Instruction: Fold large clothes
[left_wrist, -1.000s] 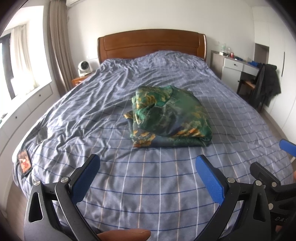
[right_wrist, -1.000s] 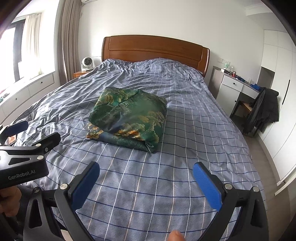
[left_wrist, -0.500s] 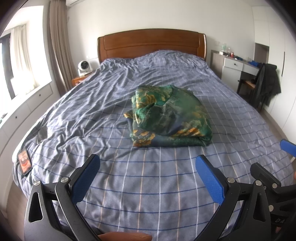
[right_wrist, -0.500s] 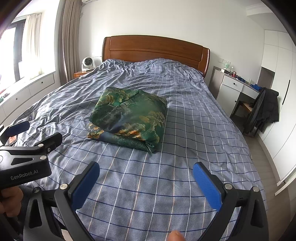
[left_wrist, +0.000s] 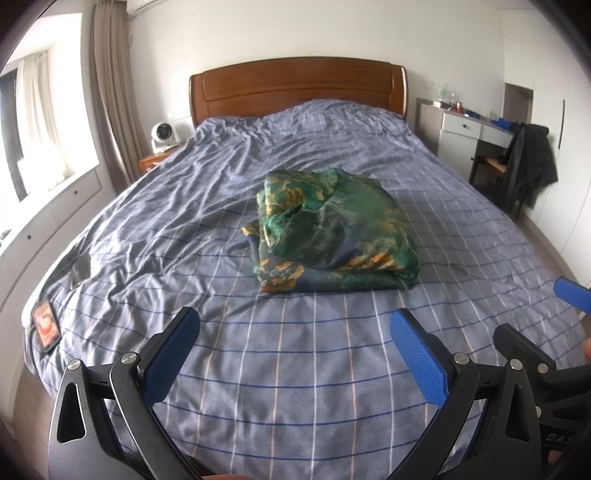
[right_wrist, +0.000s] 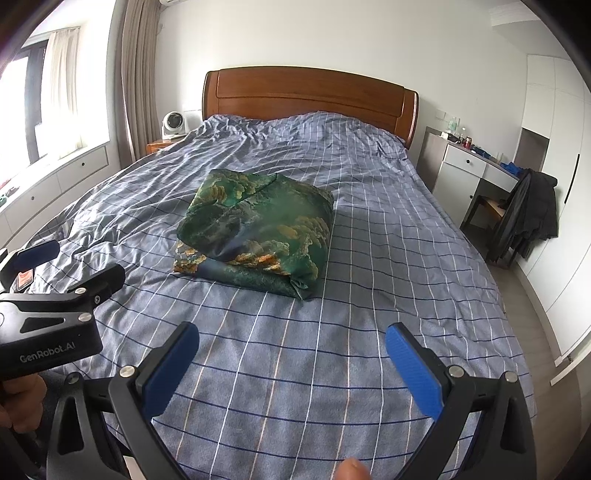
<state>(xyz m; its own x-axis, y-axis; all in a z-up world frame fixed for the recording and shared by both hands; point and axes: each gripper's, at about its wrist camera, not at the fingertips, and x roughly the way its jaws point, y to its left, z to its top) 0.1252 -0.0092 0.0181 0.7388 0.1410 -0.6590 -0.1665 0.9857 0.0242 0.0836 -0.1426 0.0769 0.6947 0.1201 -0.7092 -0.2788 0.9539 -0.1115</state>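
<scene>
Clearly, the folded green garment with a gold and dark blue landscape print (left_wrist: 334, 234) lay near the middle of the wide bed covered by a grey-blue checked duvet (left_wrist: 295, 369), forming a thick, roughly rectangular bundle with its layers stacked one on another. In the left wrist view, the left gripper with black arms and blue textured pads (left_wrist: 293, 354) was held over the foot end of the bed, its jaws spread wide apart and holding nothing; the garment was well apart from it, further up the bed. In the right wrist view, the right gripper of the same black and blue build (right_wrist: 291, 363) was also wide open and empty, and it too stood over the foot of the bed, well short of the bundle (right_wrist: 258, 232). The two grippers were side by side: part of the right one showed at the right edge of the left view, and the body of the left one, with white lettering on it, showed at the left edge of the right view. Behind the bed stood a brown wooden headboard (right_wrist: 310, 96) against the white wall. A small white round fan (left_wrist: 162, 134) sat on a bedside table at the left, and a dark jacket (right_wrist: 528, 214) hung over a chair beside a white desk at the right.
</scene>
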